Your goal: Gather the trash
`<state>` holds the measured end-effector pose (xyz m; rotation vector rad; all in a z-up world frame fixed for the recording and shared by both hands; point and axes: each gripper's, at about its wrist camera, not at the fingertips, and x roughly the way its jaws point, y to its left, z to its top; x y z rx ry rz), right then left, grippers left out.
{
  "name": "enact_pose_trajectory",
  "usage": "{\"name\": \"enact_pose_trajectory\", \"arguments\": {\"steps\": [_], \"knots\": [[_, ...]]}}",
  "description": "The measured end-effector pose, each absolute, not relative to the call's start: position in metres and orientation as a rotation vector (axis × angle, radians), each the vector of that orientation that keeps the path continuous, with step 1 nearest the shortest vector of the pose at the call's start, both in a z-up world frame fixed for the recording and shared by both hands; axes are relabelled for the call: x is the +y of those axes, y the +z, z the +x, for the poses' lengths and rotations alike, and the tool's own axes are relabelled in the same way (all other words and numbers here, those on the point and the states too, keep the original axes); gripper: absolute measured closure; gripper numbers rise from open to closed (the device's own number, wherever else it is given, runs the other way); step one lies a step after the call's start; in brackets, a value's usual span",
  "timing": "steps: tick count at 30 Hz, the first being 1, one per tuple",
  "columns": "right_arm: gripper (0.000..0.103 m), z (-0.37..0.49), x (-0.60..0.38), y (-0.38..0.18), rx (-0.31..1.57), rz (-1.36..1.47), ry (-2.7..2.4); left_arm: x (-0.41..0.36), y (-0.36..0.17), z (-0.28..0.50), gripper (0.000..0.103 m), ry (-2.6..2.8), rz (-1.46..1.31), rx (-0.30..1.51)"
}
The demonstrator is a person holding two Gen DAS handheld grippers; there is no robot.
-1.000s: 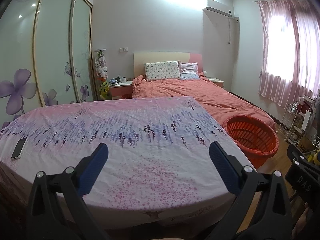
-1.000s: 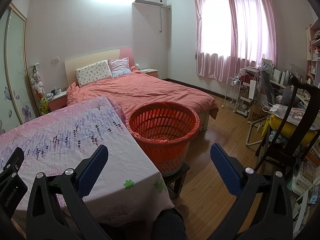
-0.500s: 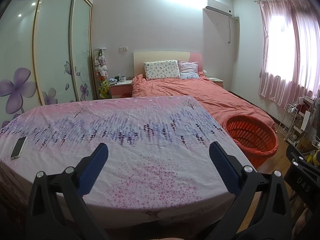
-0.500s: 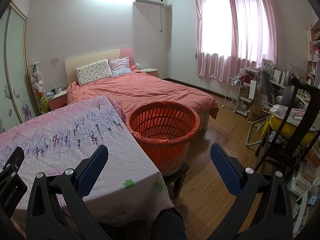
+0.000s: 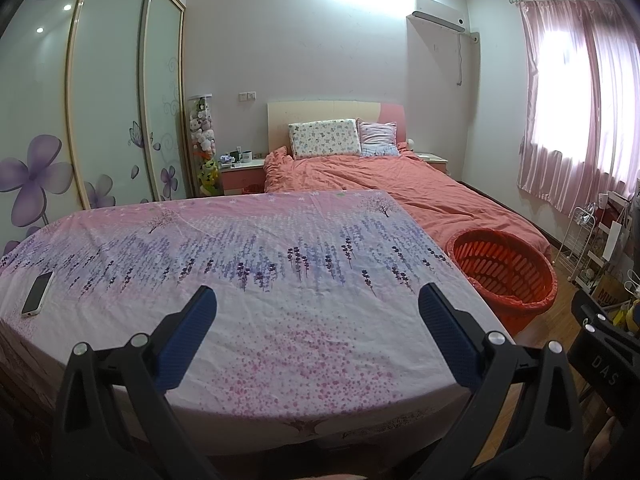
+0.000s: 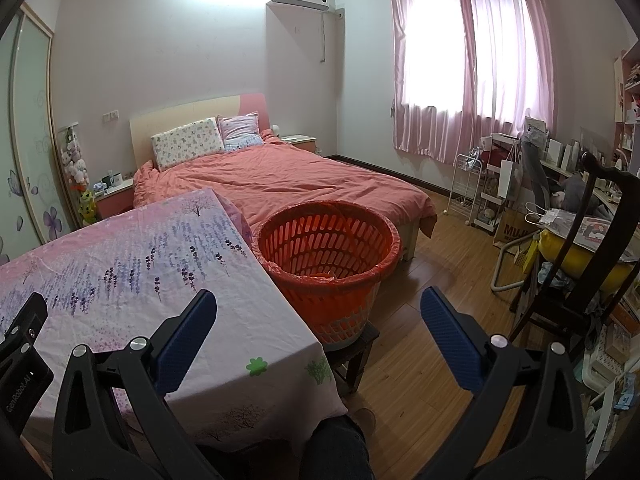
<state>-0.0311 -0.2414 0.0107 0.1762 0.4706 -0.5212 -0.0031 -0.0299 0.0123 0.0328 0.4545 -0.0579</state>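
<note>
Now left gripper (image 5: 316, 300) jaws wide apart, empty, over floral tablecloth (image 5: 280, 264); right gripper (image 6: 318, 300) likewise spread, empty, facing orange basket (image 6: 328, 248) beside table.

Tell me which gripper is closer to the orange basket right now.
Right. The right gripper hovers open just before the orange basket; the left gripper is open over the table, the basket off to its right.

desk cloth (image 5: 280, 320): pink, printed with purple lavender sprigs
basket (image 6: 328, 256): orange-red, slotted wall
bed cover (image 6: 288, 180): plain salmon
curtains (image 6: 472, 72): pink
hand-held gripper (image 5: 316, 316) pads: blue, on black arms
wardrobe doors (image 5: 108, 100): pale green, purple flowers
floor (image 6: 432, 280): brown wood
</note>
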Motion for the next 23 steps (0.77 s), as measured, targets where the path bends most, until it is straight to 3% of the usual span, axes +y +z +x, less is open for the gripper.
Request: {"name": "enact_pose_trajectory", "arguments": {"steps": [23], "knots": [[0.002,-0.0309,-0.2427,0.01,0.476,0.177,-0.519,-0.033,0.008,-0.0022,0.004,-0.051,0.029,0.476]]}}
